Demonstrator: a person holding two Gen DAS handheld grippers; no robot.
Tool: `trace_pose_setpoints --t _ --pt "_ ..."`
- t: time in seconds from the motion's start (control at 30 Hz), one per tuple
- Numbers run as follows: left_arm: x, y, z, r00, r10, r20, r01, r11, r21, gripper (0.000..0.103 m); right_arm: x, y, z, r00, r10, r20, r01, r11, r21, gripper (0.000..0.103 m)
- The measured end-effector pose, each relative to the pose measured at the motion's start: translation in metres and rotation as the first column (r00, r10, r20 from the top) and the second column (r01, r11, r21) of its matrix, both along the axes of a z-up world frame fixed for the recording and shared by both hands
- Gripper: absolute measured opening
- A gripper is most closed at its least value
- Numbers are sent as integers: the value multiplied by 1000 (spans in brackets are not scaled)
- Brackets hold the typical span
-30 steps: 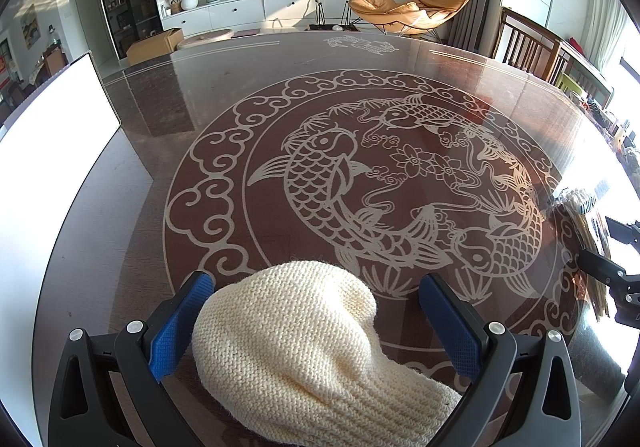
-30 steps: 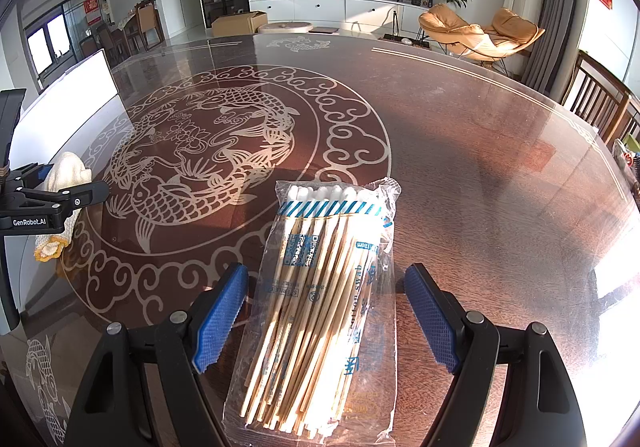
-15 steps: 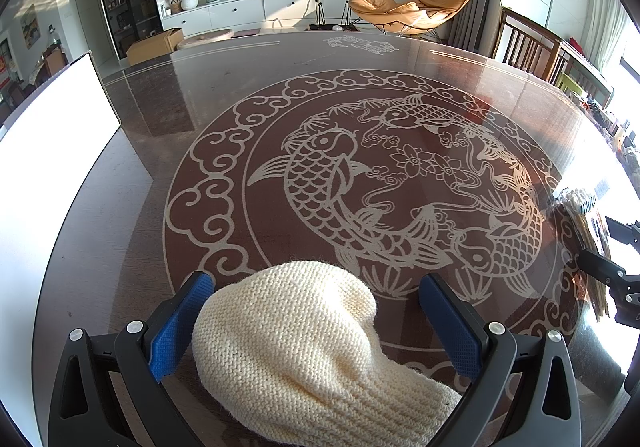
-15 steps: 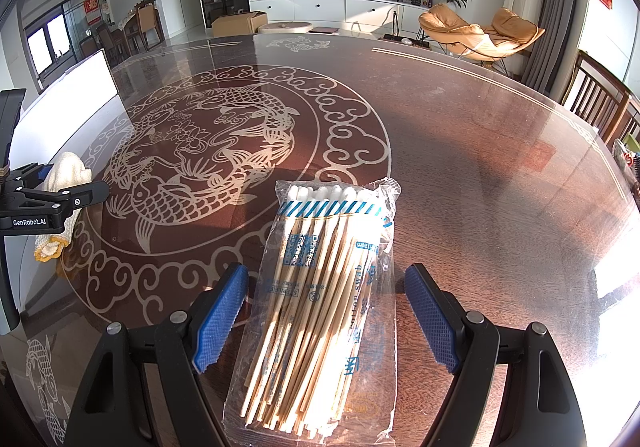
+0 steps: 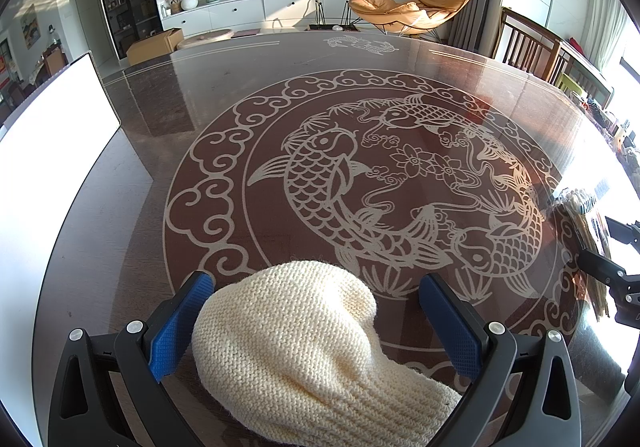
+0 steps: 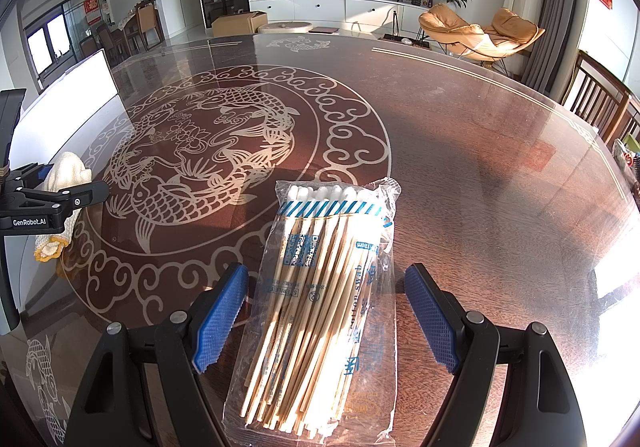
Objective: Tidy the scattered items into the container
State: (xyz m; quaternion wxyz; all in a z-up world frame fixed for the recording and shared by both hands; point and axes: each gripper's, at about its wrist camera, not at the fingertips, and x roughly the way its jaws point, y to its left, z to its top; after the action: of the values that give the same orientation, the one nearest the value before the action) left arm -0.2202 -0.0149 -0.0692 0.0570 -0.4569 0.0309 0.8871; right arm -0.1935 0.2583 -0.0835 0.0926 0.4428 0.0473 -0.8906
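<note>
A cream knitted glove [image 5: 304,343] lies on the dark round table, between the open fingers of my left gripper [image 5: 316,311]; the blue pads stand on either side without squeezing it. A clear bag of long cotton swabs [image 6: 324,299] lies between the open fingers of my right gripper [image 6: 326,311]. The glove also shows in the right wrist view [image 6: 66,175] at far left with the left gripper [image 6: 60,199]. The swab bag shows in the left wrist view [image 5: 584,223] at far right. A white container [image 5: 48,151] stands at the table's left edge.
The table [image 6: 460,135] has a glass top with a carved fish medallion [image 5: 380,187]. Wooden chairs [image 6: 600,99] stand at the right side. A TV unit and orange lounge chair are far behind.
</note>
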Motion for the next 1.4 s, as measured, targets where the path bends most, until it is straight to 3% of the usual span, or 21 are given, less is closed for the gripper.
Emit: trace_pose_setpoints --t 1.17,1.3,1.4 --pt "0 0 0 1000 0 0 0 1000 0 103 0 0 0 1000 0 0 0 1000 1 81" --pt "0 0 0 1000 0 0 0 1000 -3 103 -3 -2 0 1000 -5 4 5 1000 -3 86" --pt "6 1 1 999 -3 50 4 1000 -6 103 -5 -4 -1 1000 9 4 -9 1000 -1 86"
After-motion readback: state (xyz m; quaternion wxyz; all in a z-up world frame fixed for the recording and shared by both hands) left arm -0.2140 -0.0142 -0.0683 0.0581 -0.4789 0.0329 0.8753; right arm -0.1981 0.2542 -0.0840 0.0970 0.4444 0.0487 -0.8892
